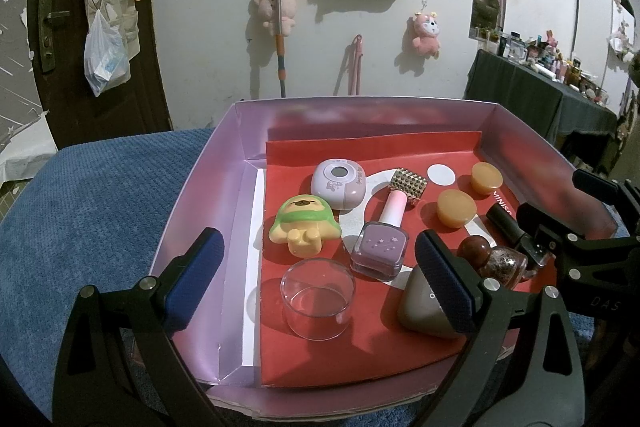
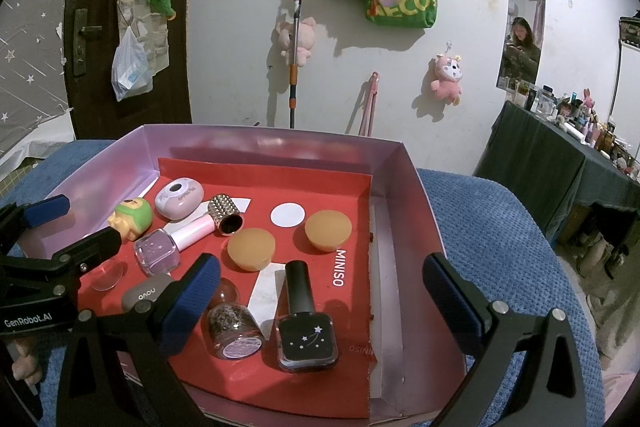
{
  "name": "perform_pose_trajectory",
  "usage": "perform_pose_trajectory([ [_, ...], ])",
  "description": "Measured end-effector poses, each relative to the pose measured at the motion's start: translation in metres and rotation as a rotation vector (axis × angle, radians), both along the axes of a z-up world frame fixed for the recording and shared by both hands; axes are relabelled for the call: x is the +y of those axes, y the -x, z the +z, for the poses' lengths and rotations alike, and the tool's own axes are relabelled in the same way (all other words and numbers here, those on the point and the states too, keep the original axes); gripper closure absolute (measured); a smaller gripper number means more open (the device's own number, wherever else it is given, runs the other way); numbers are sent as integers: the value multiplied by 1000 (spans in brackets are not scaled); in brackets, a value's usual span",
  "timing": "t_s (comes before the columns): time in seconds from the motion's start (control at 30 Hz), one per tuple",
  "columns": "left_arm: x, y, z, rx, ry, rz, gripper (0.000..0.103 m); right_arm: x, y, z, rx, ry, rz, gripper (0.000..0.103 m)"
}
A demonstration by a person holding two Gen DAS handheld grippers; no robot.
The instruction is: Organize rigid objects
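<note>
Grippers poised over a box of small hard things, nothing in hand.

Jaws of the left gripper (image 1: 320, 275) stand wide apart and hold nothing, framing the clear cup (image 1: 318, 303) at lower centre of the left view; the right gripper (image 2: 320, 301) is likewise wide open and empty, with the black nail polish bottle (image 2: 305, 323) lying between its jaws at lower centre of the right view. Further out on the red card (image 2: 352, 379) lie a glitter bottle (image 2: 234, 333), a grey pebble-shaped case (image 1: 420, 307), a lilac polish bottle (image 1: 380, 247), a green-hooded figurine (image 1: 304, 227), a round lilac case (image 1: 338, 185) and two amber lids (image 2: 250, 249), all inside the pink-walled box (image 2: 420, 199) on the blue cloth (image 1: 100, 207). Judged from this, sorting looks well along, with a pick pending; next each gripper must descend, straddle its item, and close squarely.
</note>
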State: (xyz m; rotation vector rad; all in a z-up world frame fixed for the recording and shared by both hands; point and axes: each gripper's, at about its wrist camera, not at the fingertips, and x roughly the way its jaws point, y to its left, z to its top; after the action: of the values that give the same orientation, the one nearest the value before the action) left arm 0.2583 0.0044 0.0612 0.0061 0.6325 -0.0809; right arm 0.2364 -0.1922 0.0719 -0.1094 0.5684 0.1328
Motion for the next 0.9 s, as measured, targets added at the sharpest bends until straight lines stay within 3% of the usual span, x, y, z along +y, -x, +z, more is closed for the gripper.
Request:
perform_pose_trajectory([
  [0.33, 4, 9, 1, -2, -3, 14, 5, -2, 6, -2, -18, -3, 2, 0],
  [0.57, 13, 51, 16, 17, 55, 1, 5, -9, 41, 20, -44, -45, -3, 0],
  [0.77, 14, 81, 4, 116, 33, -4, 5, -16, 85, 19, 30, -67, -4, 0],
  [0.9, 7, 90, -13, 213, 39, -10, 5, -13, 95, -7, 170, -41, 0, 0],
])
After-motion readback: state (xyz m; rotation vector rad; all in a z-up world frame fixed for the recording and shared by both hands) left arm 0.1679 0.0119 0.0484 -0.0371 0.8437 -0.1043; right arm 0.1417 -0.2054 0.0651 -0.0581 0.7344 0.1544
